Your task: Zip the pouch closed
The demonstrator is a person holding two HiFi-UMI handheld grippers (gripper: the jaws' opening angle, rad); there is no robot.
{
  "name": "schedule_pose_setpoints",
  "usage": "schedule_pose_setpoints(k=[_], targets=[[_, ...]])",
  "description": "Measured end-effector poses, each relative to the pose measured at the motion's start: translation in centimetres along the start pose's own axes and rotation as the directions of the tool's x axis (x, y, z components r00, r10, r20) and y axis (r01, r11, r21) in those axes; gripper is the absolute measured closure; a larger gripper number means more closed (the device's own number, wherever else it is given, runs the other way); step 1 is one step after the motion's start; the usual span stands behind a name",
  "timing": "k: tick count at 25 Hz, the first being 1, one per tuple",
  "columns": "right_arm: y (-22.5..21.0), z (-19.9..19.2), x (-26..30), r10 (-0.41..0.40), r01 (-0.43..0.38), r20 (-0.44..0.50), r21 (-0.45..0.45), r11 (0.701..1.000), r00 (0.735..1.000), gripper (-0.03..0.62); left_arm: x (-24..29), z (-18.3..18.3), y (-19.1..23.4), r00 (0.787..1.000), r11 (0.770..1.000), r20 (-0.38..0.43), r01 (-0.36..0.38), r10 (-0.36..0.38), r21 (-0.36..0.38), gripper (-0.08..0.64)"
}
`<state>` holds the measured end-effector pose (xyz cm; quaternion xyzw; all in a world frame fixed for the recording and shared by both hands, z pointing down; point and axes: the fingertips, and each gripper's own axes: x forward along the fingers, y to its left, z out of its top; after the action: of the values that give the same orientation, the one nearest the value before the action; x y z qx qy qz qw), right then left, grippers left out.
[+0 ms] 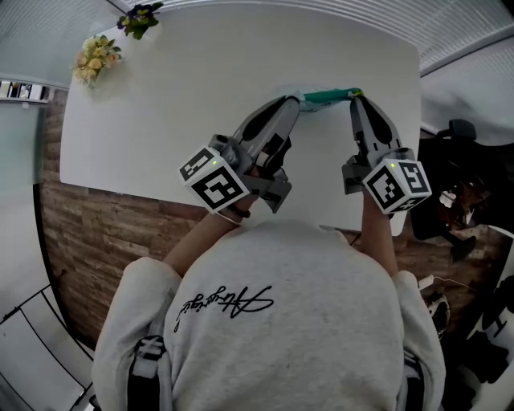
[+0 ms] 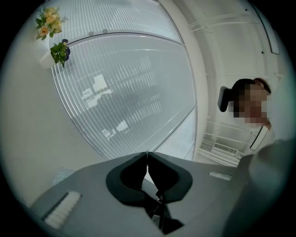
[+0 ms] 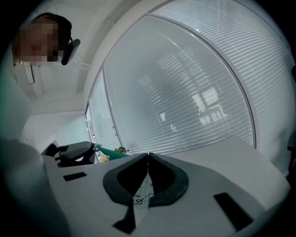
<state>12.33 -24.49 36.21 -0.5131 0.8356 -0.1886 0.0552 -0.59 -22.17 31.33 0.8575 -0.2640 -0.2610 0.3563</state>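
A pouch with a green zip strip (image 1: 329,96) is held up over the white table (image 1: 177,104), stretched between my two grippers. My left gripper (image 1: 299,99) is shut on the strip's left end. In the left gripper view its jaws (image 2: 147,154) meet, with a thin pale sliver caught between them. My right gripper (image 1: 355,95) is shut on the right end. In the right gripper view white printed pouch material (image 3: 138,196) lies between the closed jaws (image 3: 148,155), and the green strip (image 3: 111,152) runs left to the other gripper (image 3: 74,152). The zip slider cannot be made out.
Yellow flowers (image 1: 96,56) and a purple sprig (image 1: 138,18) stand at the table's far left corner. Ribbed blinds (image 1: 474,24) lie beyond the table. A dark chair and clutter (image 1: 458,160) sit to the right. A person (image 2: 252,99) is seated further off.
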Motion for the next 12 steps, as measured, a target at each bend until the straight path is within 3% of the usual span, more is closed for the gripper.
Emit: schedule_pose_setpoints(k=[12], targets=[[-1.6, 0.0, 0.2, -0.049, 0.049, -0.005, -0.018, 0.999, 0.999, 0.586, 0.1, 0.0, -0.1, 1.0, 1.0, -0.003, 0.002, -0.001, 0.016, 0.551]])
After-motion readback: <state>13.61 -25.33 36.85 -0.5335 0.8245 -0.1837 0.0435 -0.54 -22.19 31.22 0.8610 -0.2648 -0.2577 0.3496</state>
